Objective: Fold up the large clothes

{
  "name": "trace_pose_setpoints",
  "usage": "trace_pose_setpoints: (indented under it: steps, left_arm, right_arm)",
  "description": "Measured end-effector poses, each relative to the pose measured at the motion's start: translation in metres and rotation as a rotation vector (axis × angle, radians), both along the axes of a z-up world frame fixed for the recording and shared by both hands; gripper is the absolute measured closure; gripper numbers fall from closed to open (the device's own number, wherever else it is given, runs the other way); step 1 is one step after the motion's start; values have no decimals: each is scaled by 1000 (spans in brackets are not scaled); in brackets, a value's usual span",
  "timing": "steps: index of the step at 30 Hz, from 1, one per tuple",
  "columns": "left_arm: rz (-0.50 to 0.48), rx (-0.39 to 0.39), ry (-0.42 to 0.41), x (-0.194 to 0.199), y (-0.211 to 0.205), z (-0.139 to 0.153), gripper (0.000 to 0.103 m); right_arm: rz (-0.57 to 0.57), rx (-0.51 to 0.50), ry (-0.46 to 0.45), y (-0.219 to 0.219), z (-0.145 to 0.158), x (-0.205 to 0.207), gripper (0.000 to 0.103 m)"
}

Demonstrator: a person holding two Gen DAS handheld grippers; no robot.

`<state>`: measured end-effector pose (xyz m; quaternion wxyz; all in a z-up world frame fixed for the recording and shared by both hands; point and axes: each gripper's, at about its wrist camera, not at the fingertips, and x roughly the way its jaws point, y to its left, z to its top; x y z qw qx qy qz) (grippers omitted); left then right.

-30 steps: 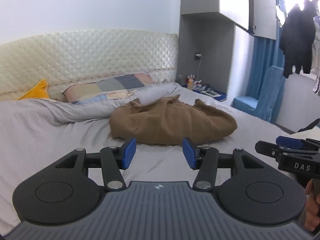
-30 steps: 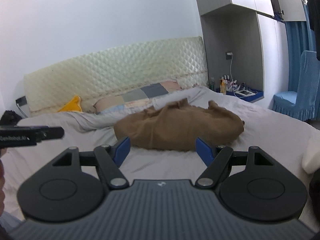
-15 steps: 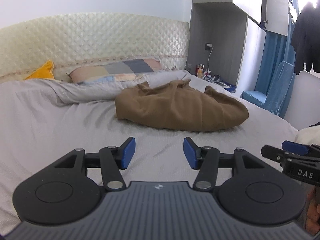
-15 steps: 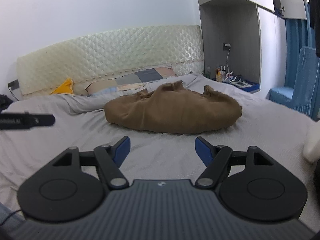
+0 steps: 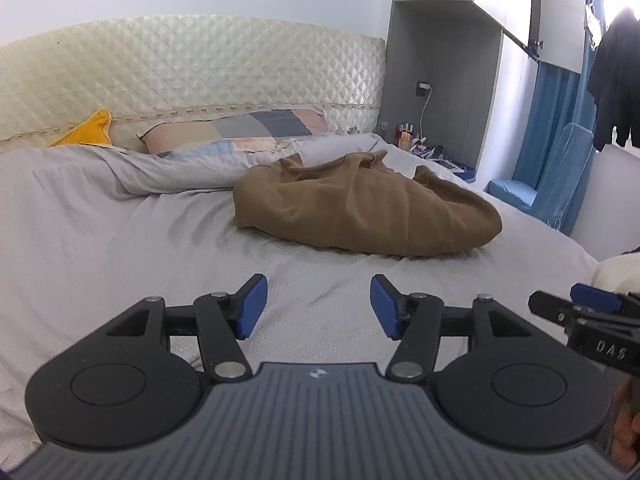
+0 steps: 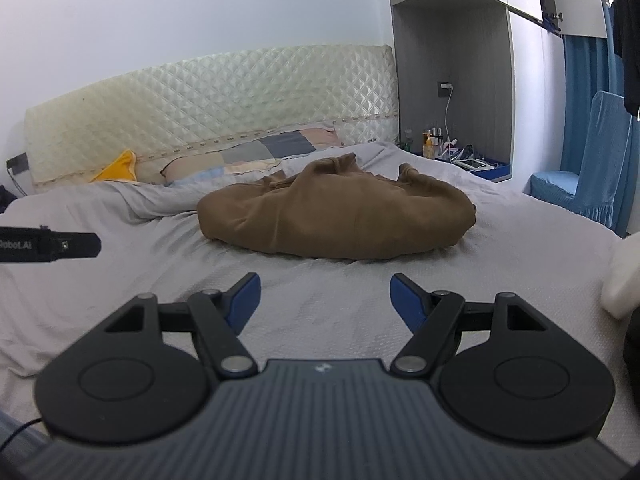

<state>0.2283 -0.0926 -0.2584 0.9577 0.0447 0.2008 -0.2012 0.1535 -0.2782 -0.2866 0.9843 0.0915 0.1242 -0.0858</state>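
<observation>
Left wrist view: the bed (image 5: 120, 232) fills the frame, its grey sheet spread wide, and that broad flat surface looks like the reason the folding happens here.
Headboard: the quilted cream headboard (image 5: 192, 76) backs the bed, with a patchwork pillow (image 5: 240, 132) and a yellow cushion (image 5: 86, 132) pushed up against it, out of the working area.
Garment: the brown garment (image 5: 360, 208) lies in a crumpled heap on the sheet, right of centre and well ahead of both tools; nothing is spread or folded yet, so I judge the task is at its very start.
Left tool: the left tool (image 5: 318, 306) hovers low over bare sheet, blue pads apart, holding nothing, aimed at the heap's near edge.
Right tool: the right tool (image 6: 324, 300) sits beside it with pads spread even wider, empty too, lined up on the same heap; each tool shows at the edge of the other's view.
Containers: a blue tray (image 6: 480, 168) on the bedside shelf carries small bottles (image 6: 434, 142) and clutter too small to name.
Next: I reckon finding a hem or collar in that bundle comes first.
</observation>
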Motion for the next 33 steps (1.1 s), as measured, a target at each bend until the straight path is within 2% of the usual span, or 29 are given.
trace_pose_setpoints:
  steps: [3, 5, 8, 11, 14, 24, 33]
  left_arm:
    - [-7, 18, 8, 2, -4, -4, 34]
    - [2, 13, 7, 2, -4, -5, 20]
    - [8, 9, 6, 5, -2, -7, 9]
    - [18, -5, 12, 6, 0, -8, 3]
    - [26, -10, 13, 6, 3, -9, 2]
    - [7, 16, -5, -1, 2, -8, 0]
    - [21, -18, -8, -3, 7, -4, 0]
  right_arm:
    - [-4, 12, -3, -2, 0, -1, 29]
    - [-9, 12, -3, -3, 1, -2, 26]
    - [-10, 6, 5, -3, 1, 0, 26]
    - [-20, 1, 9, -5, 2, 2, 21]
    - [-32, 11, 1, -7, 3, 2, 0]
    - [-56, -7, -1, -5, 3, 3, 0]
    - [-69, -4, 4, -5, 2, 2, 0]
